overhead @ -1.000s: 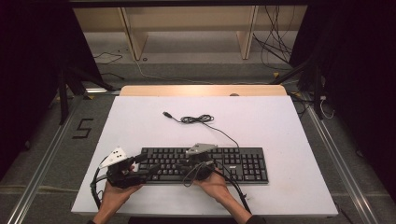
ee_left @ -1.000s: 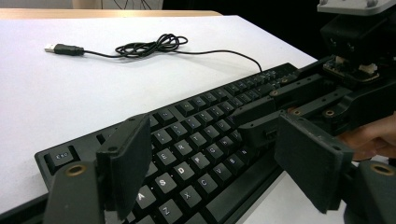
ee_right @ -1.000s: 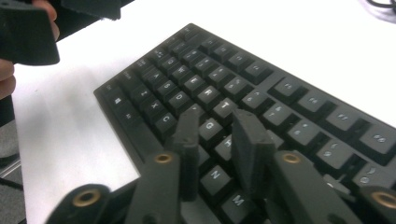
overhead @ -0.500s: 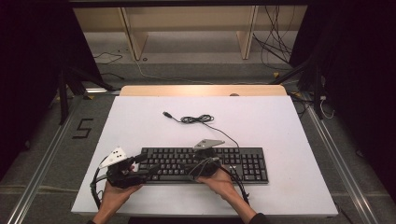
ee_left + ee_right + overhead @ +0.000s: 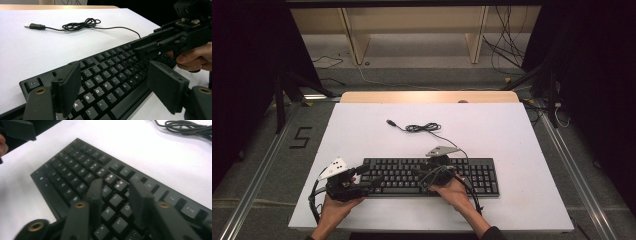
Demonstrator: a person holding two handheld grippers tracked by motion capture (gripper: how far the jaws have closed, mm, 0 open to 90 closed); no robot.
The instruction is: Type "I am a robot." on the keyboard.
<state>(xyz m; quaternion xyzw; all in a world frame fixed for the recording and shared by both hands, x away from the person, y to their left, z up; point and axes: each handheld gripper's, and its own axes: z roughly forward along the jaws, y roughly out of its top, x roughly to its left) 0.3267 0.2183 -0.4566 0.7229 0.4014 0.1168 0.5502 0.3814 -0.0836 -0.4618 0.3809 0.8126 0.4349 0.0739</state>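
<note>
Over keyboard (image 5: 432, 176) – keys A, S, D legible – left gripper (image 5: 115, 87) jaws wide apart; right gripper (image 5: 113, 195) jaws just narrowed, nothing between.

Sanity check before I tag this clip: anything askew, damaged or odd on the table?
One thing: the keyboard is not plugged in. Its cable lies bunched on the white table behind it, with the USB plug loose. The keyboard sits square and shows no damage. Both the left gripper and right gripper hover over the keys.
</note>
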